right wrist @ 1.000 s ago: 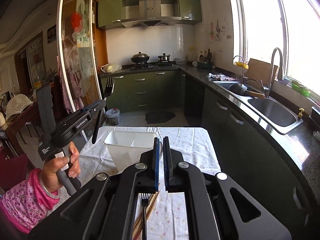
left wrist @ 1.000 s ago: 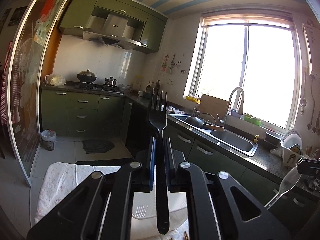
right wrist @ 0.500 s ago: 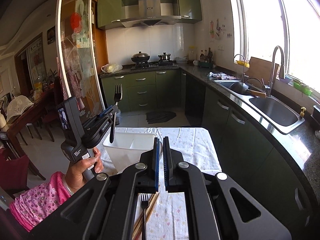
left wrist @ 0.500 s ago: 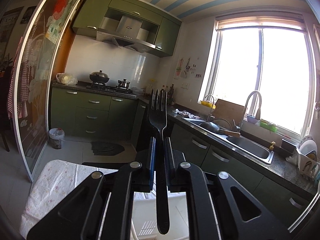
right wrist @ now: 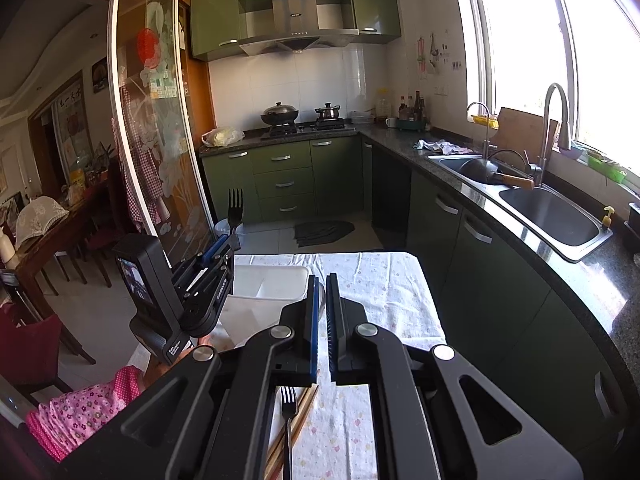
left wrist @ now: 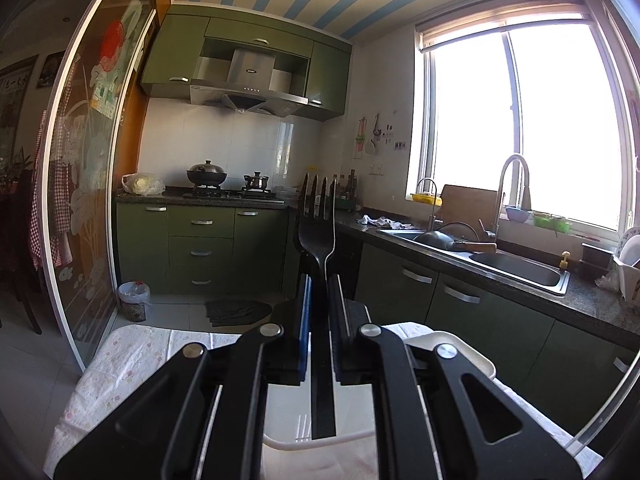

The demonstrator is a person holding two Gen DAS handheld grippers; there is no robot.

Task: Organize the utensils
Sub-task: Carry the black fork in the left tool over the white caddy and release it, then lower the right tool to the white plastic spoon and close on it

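We hold the left gripper [left wrist: 319, 292] at the centre of the left wrist view, its jaws clamped on the handle of a black fork [left wrist: 318, 236]. The fork stands upright, tines toward the top of the frame, handle end low at centre above the white utensil bin [left wrist: 460, 354]. In the right wrist view the same left gripper [right wrist: 224, 242] sits at centre left, the fork [right wrist: 234, 210] pointing up, just left of the bin [right wrist: 272, 280].

We hold the right gripper [right wrist: 321, 292] at the centre of its view, jaws nearly together with only a narrow gap and nothing between them.

Below it, at the bottom centre, a second fork [right wrist: 288, 420] lies beside wooden chopsticks [right wrist: 298, 416] on the floral tablecloth [right wrist: 380, 288]. The bin rests on this cloth, in the middle left of the frame.
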